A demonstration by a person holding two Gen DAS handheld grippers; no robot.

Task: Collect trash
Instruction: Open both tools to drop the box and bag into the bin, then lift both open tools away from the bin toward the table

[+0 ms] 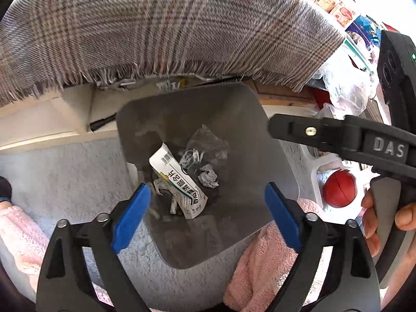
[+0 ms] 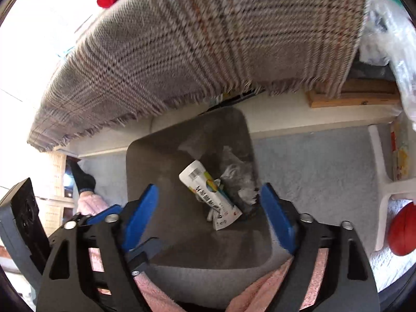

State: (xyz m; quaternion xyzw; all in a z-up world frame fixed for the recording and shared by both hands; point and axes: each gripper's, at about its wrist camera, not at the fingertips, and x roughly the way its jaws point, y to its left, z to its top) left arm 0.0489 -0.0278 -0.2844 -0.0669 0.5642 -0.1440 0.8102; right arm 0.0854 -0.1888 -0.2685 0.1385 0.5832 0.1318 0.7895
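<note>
A plaid fringed blanket (image 1: 166,26) hangs over a pale grey carpet (image 1: 65,171), where a dark grey trash bin (image 1: 244,135) stands open. Inside lie a white printed carton (image 1: 179,179) and crumpled paper (image 1: 208,178). Above the bin, the left gripper (image 1: 206,215) and right gripper (image 2: 208,221) gape wide, both empty.

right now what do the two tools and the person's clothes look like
Both the left tool and the right tool have black angular frames with silver pivot bolts and blue pads on the fingers. The right tool's arm bears the raised letters DAS and a brass screw. The person wears fluffy pink clothing.
</note>
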